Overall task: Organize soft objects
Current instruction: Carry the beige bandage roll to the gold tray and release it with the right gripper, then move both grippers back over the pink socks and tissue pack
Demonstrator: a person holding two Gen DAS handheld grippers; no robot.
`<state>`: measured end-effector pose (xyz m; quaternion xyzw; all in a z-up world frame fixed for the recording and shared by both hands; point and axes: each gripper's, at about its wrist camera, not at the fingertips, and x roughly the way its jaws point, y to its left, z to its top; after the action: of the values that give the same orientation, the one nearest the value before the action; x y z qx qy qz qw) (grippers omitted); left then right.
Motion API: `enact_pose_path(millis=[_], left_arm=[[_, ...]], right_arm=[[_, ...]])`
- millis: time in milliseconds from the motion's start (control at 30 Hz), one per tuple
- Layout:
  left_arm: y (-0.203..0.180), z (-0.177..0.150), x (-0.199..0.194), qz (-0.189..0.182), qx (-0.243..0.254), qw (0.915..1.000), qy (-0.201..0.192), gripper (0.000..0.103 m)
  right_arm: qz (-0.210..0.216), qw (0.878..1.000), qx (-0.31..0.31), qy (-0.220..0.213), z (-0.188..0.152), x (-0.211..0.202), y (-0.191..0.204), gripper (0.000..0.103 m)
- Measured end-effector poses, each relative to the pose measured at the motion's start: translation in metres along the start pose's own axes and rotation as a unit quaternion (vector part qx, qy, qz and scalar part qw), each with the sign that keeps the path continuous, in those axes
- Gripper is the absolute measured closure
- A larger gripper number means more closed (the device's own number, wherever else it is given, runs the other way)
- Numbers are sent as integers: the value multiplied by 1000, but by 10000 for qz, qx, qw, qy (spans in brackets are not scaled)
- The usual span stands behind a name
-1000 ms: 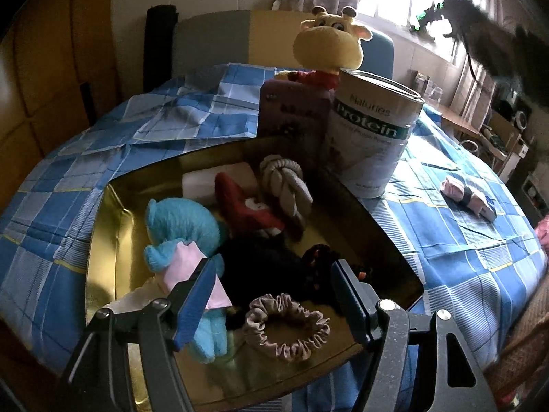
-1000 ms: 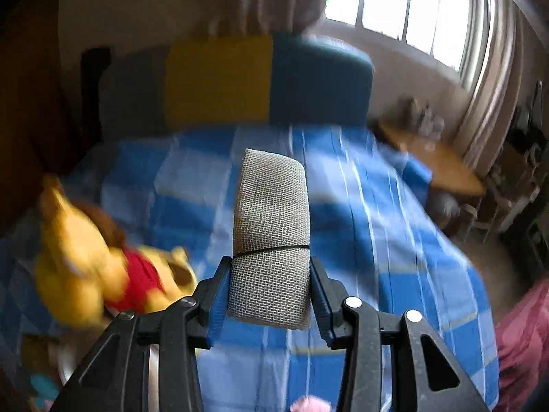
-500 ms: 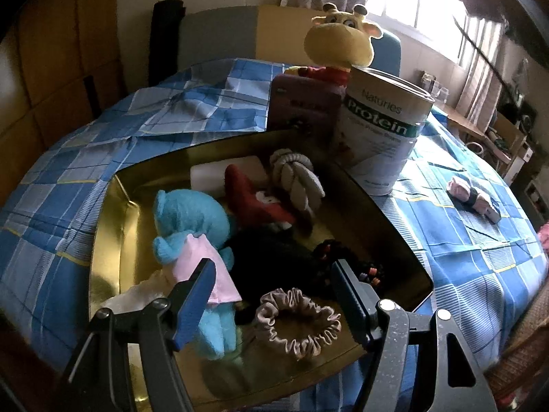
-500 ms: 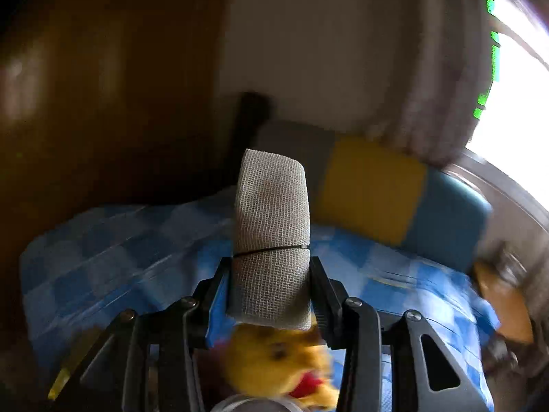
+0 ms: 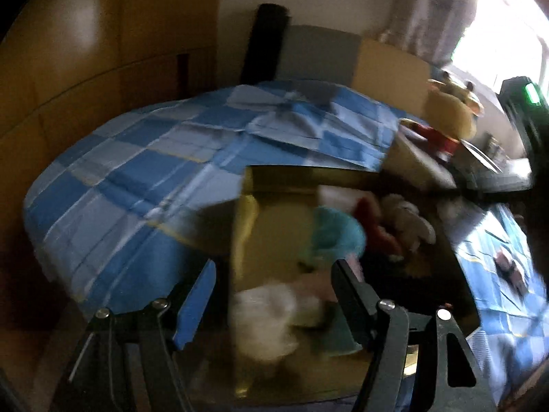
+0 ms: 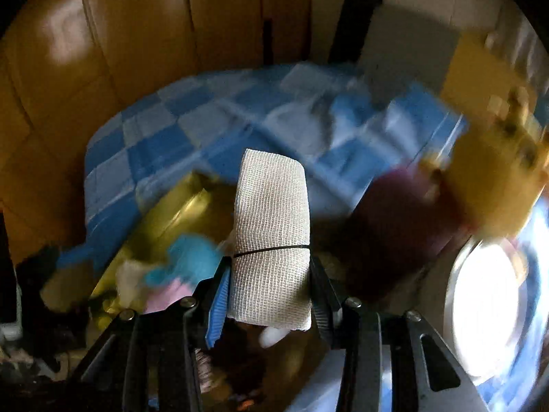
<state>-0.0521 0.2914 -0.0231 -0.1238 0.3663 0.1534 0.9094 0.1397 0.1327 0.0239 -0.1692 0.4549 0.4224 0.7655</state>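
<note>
My right gripper [image 6: 269,295] is shut on a roll of beige gauze bandage [image 6: 272,233] and holds it above the gold tray [image 6: 168,213]. The tray [image 5: 271,233] holds a blue plush toy [image 5: 338,235], a red plush [image 5: 375,226], a knotted rope toy [image 5: 408,219] and a white soft item [image 5: 264,312]. The blue plush also shows in the right wrist view [image 6: 192,257]. My left gripper [image 5: 274,295] is open and empty, low over the tray's near left corner. Both views are blurred by motion.
A blue checked cloth [image 5: 154,178] covers the table. A yellow plush bear [image 6: 497,185] and a dark purple box [image 6: 401,226] stand beside the tray, with a tin can's open top [image 6: 487,312] at right. A pink item [image 5: 511,267] lies on the cloth.
My right gripper has swung down and left with the bandage, now over the tray. My left gripper has shifted left, so the tray sits right of centre.
</note>
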Motion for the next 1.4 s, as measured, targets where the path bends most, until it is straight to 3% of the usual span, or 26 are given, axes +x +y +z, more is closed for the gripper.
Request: enact_pose_path(millis=[167, 400, 600, 800, 1000, 1400], left_arm=[[14, -9, 0, 149, -163, 9997, 43, 33], [-6, -16, -3, 33, -47, 10000, 66, 29], [-28, -18, -8, -82, 190, 9998, 9, 26], [-41, -16, -15, -155, 354, 9992, -77, 25], [-51, -18, -23, -215, 517, 9983, -150, 25], [-87, -19, -35, -494, 1016, 9933, -227, 25]], right_arm=[[203, 9985, 296, 409, -48, 30, 23, 60], [266, 9957, 561, 682, -83, 65, 44, 60], [248, 9964, 671, 459, -90, 62, 49, 58], [130, 9962, 860, 105, -94, 35, 38, 37], [153, 9939, 1044, -314, -100, 7, 27, 37], [-301, 9844, 1414, -1001, -125, -49, -14, 37]])
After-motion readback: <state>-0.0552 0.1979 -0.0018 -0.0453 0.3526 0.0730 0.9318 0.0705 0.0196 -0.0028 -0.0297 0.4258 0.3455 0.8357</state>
